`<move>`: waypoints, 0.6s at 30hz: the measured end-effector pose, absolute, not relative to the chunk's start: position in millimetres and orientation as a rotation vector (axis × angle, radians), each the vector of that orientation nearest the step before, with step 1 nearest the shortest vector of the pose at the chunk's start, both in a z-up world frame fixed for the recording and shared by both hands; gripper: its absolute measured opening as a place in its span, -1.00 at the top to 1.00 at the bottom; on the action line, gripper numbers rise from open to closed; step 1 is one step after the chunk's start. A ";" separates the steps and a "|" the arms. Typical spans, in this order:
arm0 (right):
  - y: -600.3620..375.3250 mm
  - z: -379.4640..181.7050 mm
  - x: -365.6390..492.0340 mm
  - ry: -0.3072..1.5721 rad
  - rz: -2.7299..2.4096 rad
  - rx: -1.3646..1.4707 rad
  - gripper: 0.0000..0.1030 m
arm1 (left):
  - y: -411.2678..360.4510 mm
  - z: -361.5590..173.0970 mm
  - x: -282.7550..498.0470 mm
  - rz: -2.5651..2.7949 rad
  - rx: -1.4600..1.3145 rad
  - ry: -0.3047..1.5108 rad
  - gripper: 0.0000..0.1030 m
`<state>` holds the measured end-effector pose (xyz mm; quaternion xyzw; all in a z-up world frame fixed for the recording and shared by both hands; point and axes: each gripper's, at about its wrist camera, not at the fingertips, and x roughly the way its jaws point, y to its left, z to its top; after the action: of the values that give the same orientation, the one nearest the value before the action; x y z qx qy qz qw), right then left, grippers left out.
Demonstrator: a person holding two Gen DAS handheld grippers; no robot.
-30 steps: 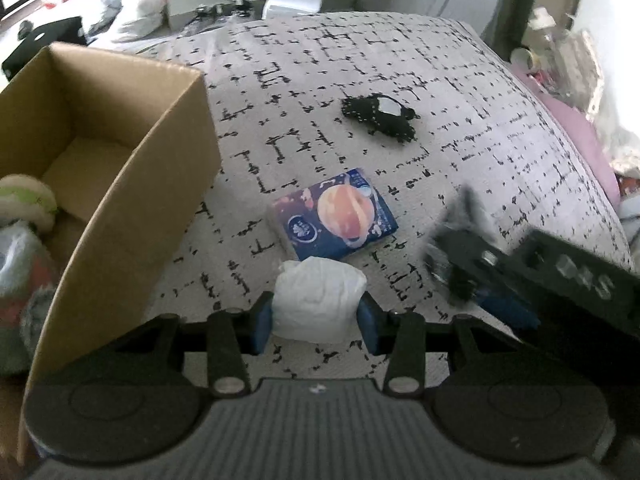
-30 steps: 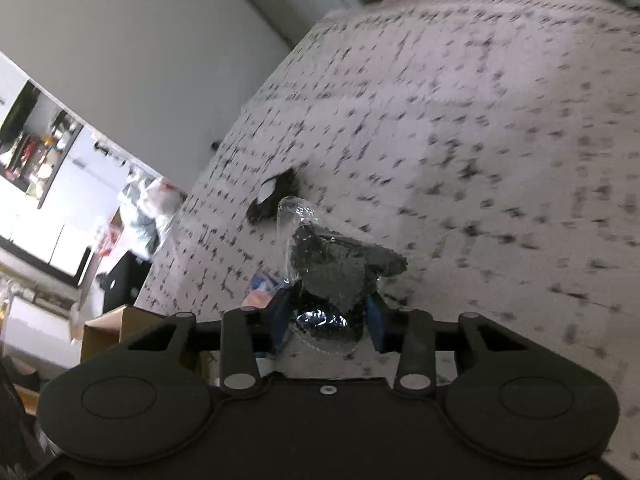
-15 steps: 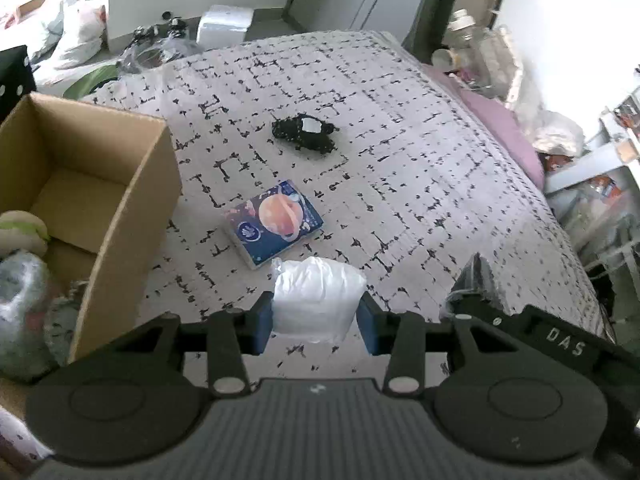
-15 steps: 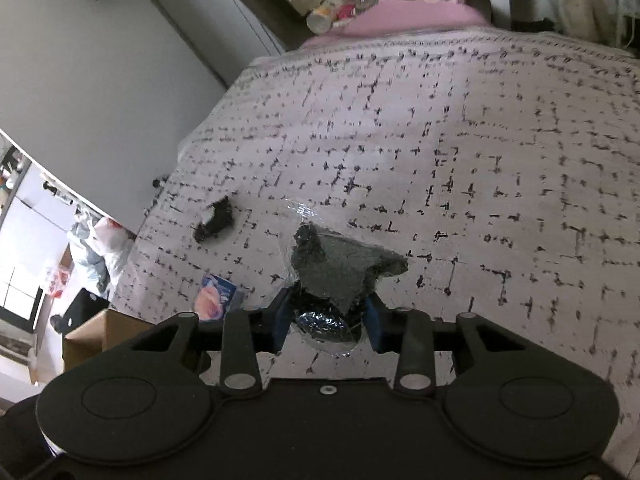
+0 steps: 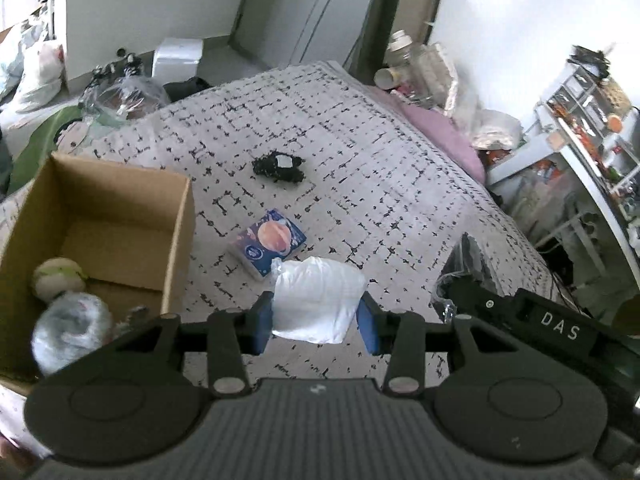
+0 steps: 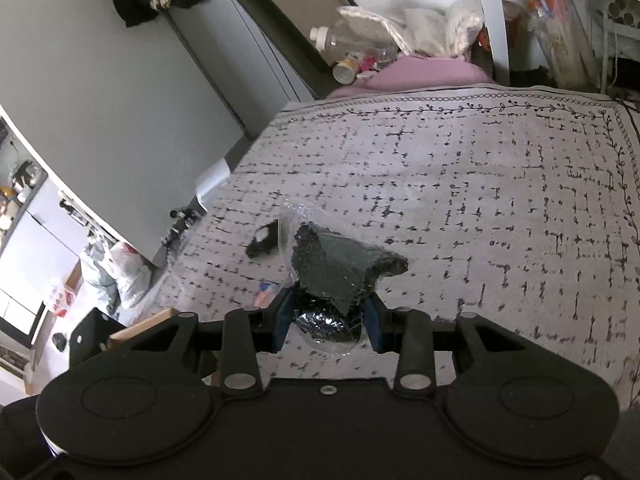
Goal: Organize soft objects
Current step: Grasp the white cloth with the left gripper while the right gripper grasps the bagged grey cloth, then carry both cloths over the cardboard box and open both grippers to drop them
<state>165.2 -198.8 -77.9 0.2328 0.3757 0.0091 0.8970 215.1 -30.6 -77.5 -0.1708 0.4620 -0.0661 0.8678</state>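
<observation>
Left claw [image 5: 316, 316] grips a white soft bundle [image 5: 318, 304] above the patterned bed [image 5: 360, 168]. Right claw [image 6: 326, 312] is clamped on a clear bag of dark fabric [image 6: 340, 276], also held over the bed. At the left stands an open cardboard box [image 5: 176, 240]; inside lie a round pale plush [image 5: 58, 278] and a clear-wrapped bundle [image 5: 70, 330]. On the bed beside the box rest a blue tissue pack [image 5: 270, 242] and, farther off, a black item [image 5: 278, 166].
</observation>
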 end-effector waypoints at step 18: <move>-100.8 -49.4 162.8 0.745 0.157 0.379 0.27 | 75.0 -58.5 214.3 -0.072 -0.305 0.929 0.16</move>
<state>162.8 -100.8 -49.4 0.1837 0.3613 0.0762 0.9110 214.3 75.0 -58.5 -0.1466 0.4461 -0.0345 0.8822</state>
